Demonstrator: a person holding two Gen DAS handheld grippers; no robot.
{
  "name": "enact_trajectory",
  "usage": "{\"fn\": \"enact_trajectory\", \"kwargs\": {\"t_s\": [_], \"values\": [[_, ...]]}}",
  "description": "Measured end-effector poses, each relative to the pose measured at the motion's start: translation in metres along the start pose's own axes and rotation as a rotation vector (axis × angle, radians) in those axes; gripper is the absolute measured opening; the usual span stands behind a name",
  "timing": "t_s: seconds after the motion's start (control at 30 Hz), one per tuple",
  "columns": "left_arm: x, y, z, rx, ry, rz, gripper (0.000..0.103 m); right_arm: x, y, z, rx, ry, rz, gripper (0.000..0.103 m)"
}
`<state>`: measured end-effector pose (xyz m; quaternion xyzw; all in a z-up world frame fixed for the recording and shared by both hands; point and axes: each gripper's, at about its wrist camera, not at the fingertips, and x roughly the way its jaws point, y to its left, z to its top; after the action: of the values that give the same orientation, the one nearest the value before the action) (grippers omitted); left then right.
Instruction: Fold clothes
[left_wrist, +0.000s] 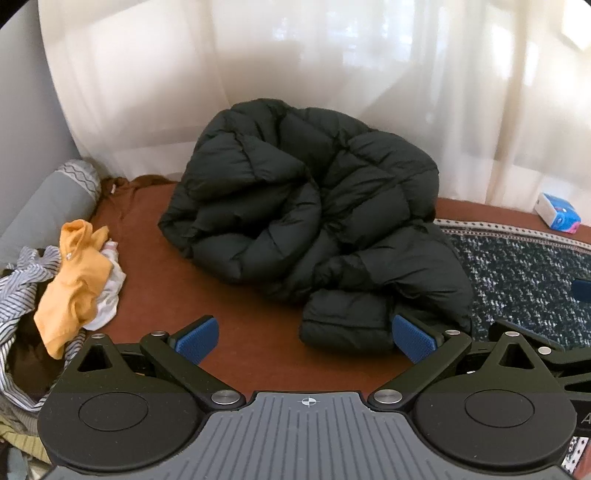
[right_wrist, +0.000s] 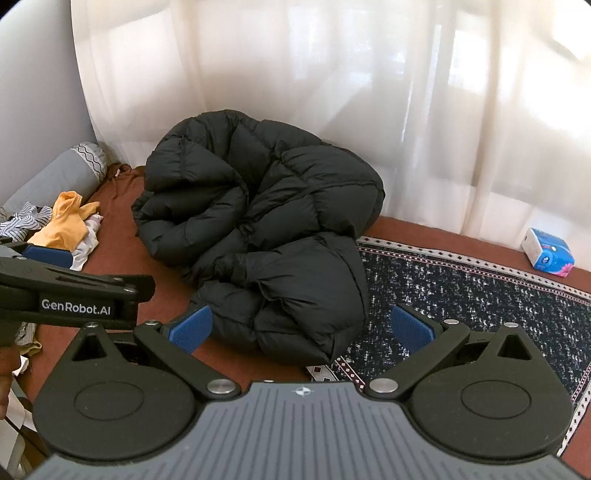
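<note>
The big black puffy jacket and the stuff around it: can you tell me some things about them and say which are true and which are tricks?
1. The black puffy jacket lies crumpled, not folded flat. True.
2. The left gripper is squeezing the jacket. False: its jaws are wide open and hold nothing.
3. An orange garment sits in the pile to the left of the jacket. True.
4. The tissue pack is on top of the jacket. False: it lies far to the right, near the white curtain.
5. The right gripper is open too. True.
6. The patterned rug is under the clothes pile on the left. False: it lies to the right of the jacket.
</note>
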<state>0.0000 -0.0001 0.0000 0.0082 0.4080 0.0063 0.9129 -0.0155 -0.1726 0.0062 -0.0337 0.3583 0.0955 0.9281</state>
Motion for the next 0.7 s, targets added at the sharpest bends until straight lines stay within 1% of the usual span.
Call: {"fn": "enact_trajectory", "kwargs": {"t_s": [0.23, 0.7], "values": [[-0.0007, 0.0046, 0.0003, -0.001, 0.002, -0.016, 0.103, 0.0000, 0.0001, -0.0004, -0.001, -0.001, -0.002, 0.103], [-0.0019, -0.0001, 0.0000, -0.002, 0.000, 0.000, 0.103, -0.0009, 0.0019, -0.0016, -0.005, 0.005, -0.005, 0.103]]}}
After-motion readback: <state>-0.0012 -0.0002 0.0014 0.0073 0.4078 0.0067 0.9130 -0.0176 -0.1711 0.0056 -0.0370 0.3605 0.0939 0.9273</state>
